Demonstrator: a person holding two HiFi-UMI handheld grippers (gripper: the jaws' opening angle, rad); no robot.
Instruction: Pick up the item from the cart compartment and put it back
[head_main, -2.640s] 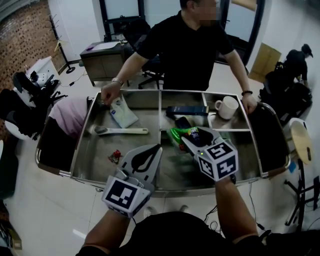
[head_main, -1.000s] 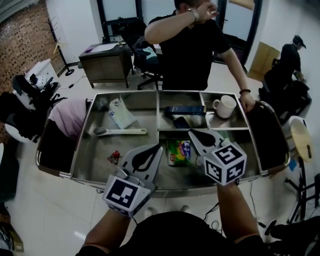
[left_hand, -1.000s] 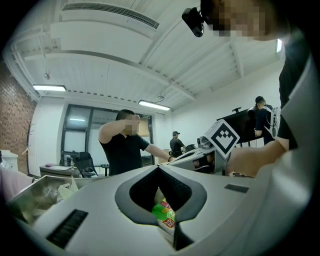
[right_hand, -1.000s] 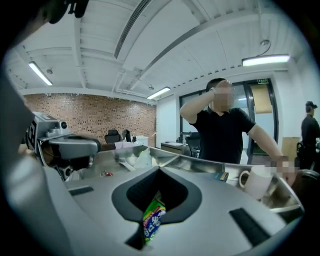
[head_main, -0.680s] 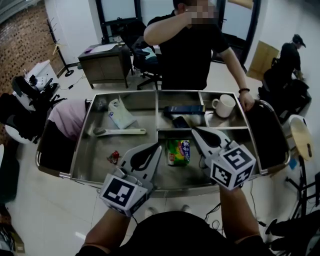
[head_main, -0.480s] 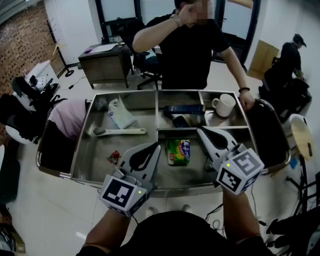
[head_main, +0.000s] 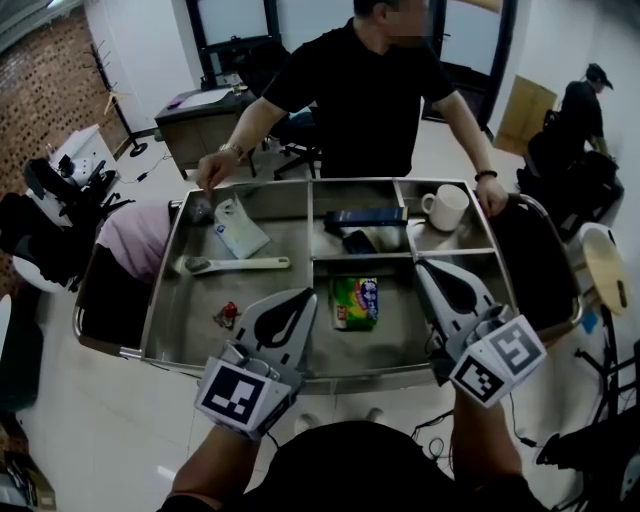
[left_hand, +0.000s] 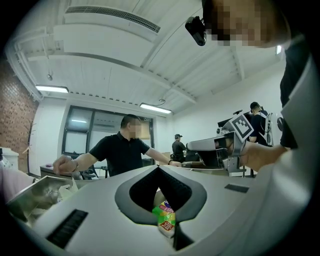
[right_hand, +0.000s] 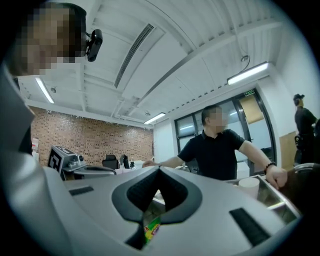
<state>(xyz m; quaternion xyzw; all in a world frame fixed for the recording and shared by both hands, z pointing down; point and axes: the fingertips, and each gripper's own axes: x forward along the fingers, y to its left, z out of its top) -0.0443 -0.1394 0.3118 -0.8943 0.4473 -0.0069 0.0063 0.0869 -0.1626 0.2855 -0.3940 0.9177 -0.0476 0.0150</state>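
Observation:
A green snack packet lies flat in the near middle compartment of the steel cart. My left gripper hovers shut and empty over the cart's front edge, just left of the packet. My right gripper is also shut and empty, above the compartment to the packet's right. Neither touches the packet. In the left gripper view the packet shows below the closed tips. A small piece of the packet also appears under the closed tips in the right gripper view.
A person in a black shirt stands across the cart, one hand at each far corner. The far compartments hold a white mug, a dark box and a black item. A white pouch, a long white utensil and a small red item lie on the left.
My right gripper let go of the green packet, which now lies in the compartment, and drew back to the right. The person's raised arm came down to the cart's far left corner.

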